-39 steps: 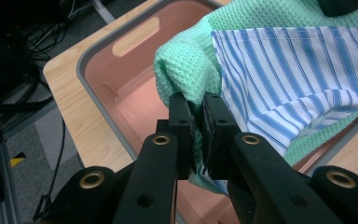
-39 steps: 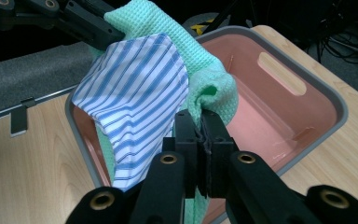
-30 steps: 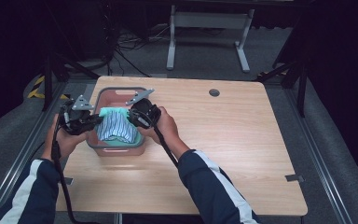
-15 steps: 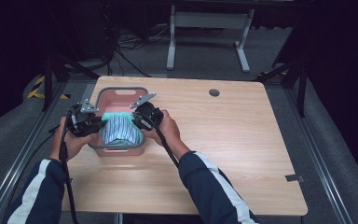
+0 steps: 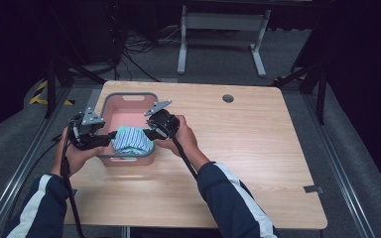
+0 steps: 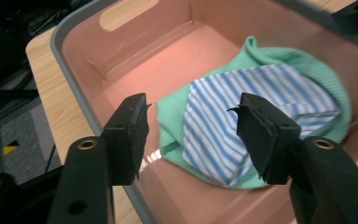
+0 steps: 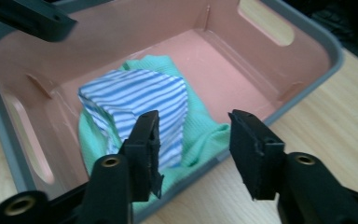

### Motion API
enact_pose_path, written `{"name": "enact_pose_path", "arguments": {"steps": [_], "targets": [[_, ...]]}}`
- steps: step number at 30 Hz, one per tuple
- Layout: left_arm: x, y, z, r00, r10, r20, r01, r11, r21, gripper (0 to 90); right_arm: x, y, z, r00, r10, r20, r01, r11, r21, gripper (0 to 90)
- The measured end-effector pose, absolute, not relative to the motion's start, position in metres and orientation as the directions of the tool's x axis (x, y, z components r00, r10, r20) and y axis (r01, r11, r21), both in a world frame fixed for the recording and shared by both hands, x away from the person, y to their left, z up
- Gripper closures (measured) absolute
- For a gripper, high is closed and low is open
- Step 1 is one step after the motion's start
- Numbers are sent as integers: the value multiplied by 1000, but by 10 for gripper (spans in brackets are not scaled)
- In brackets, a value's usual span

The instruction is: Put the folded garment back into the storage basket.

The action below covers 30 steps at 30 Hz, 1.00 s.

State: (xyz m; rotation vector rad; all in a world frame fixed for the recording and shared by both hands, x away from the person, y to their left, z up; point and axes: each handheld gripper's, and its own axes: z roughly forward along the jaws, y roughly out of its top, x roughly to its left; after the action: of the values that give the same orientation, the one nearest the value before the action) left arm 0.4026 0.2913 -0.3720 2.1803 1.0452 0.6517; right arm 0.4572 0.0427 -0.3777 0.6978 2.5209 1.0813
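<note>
A folded cloth, blue-and-white striped (image 6: 223,116) on top of a mint green layer (image 6: 172,109), lies in the near end of a pink bin (image 5: 129,96) with a grey rim. My left gripper (image 5: 110,138) hangs over the bin's left rim and my right gripper (image 5: 148,133) over its right rim, one on each side of the cloth (image 5: 131,140). Both pairs of jaws have just been opening. In the left gripper view the left gripper (image 6: 191,106) stands open above the cloth, pads off it. The right gripper (image 7: 195,120) is open too, clear of the striped cloth (image 7: 135,98).
The bin (image 7: 242,56) sits at the back left of a wooden table (image 5: 248,148), and its far half shows bare pink floor. A dark round grommet (image 5: 227,98) is set in the table's far edge. A metal stand (image 5: 218,29) rises behind the table.
Both grippers' jaws have parted and let go of the cloth, which now rests loose in the bin. The hands have stayed almost where they were.
</note>
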Motion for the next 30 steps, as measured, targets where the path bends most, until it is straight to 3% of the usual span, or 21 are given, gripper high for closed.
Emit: {"name": "enact_pose_path", "arguments": {"steps": [9, 15, 30], "targets": [[381, 281, -365, 584, 799, 143, 447, -463, 766, 343, 452, 21, -367, -827, 540, -158, 281, 640, 715, 382], [372, 270, -363, 587, 800, 122, 424, -432, 796, 321, 447, 7, -360, -822, 542, -174, 275, 646, 712, 375], [344, 227, -359, 665, 730, 157, 340, -483, 807, 291, 426, -35, -355, -821, 528, -218, 254, 678, 690, 367]]}}
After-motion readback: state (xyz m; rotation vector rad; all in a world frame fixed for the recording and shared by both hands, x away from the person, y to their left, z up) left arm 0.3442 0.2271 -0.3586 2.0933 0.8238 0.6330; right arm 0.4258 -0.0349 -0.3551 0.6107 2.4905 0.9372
